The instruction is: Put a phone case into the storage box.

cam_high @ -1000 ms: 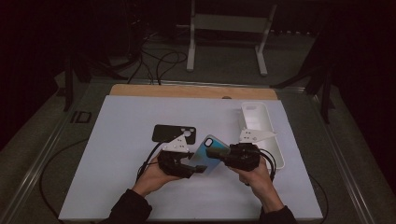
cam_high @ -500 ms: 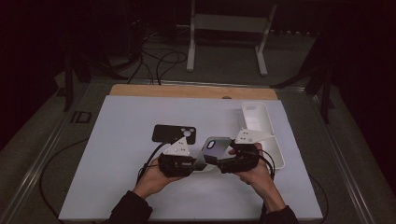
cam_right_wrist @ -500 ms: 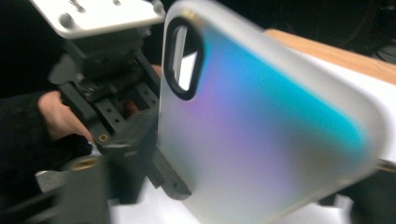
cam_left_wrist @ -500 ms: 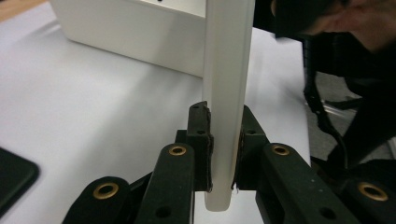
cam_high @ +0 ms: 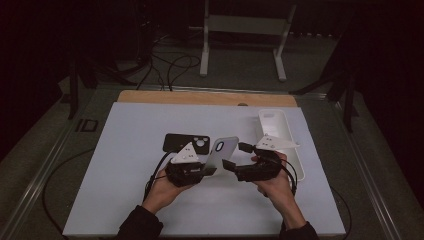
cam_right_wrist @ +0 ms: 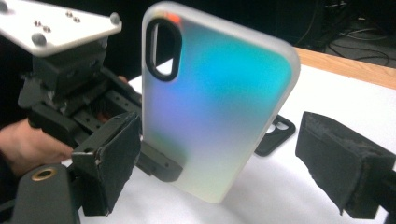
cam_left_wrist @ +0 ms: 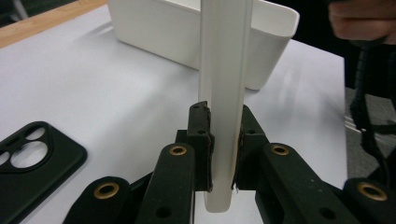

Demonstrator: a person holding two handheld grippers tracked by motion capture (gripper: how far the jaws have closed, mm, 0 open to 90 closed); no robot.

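While it stands upright above the middle of the table, the frosted, iridescent translucent phone case (cam_right_wrist: pixel 219 107) with the black-rimmed oval camera opening is pinched at its lower end by the left gripper (cam_left_wrist: pixel 223 149), whose two black jaws press on its two faces. In the left gripper view the case shows edge-on as a pale vertical strip (cam_left_wrist: pixel 224 93) rising from between the pads. In the high view it tilts up and away from the left gripper (cam_high: pixel 202 170), clear of the white table top (cam_high: pixel 125 200).

The right gripper (cam_right_wrist: pixel 219 177) faces the case from the other side. Its jaws have just been opening and now stand spread wide, one foam-padded finger (cam_right_wrist: pixel 109 158) just beside the case's left edge and the other (cam_right_wrist: pixel 343 161) well apart on the right; the case sits between them but neither pad presses on it. In the high view the right gripper (cam_high: pixel 237 156) lies just right of the case, held by the person's right hand (cam_high: pixel 272 182), while the left hand (cam_high: pixel 165 187) grips the other tool.

On the table behind the case lies a flat black phone case (cam_high: pixel 186 143) with round camera cut-outs, near the left gripper. Farther right stands a long white plastic tray (cam_high: pixel 272 122), close behind the right gripper. A wooden strip (cam_high: pixel 200 97) borders the table's far edge.
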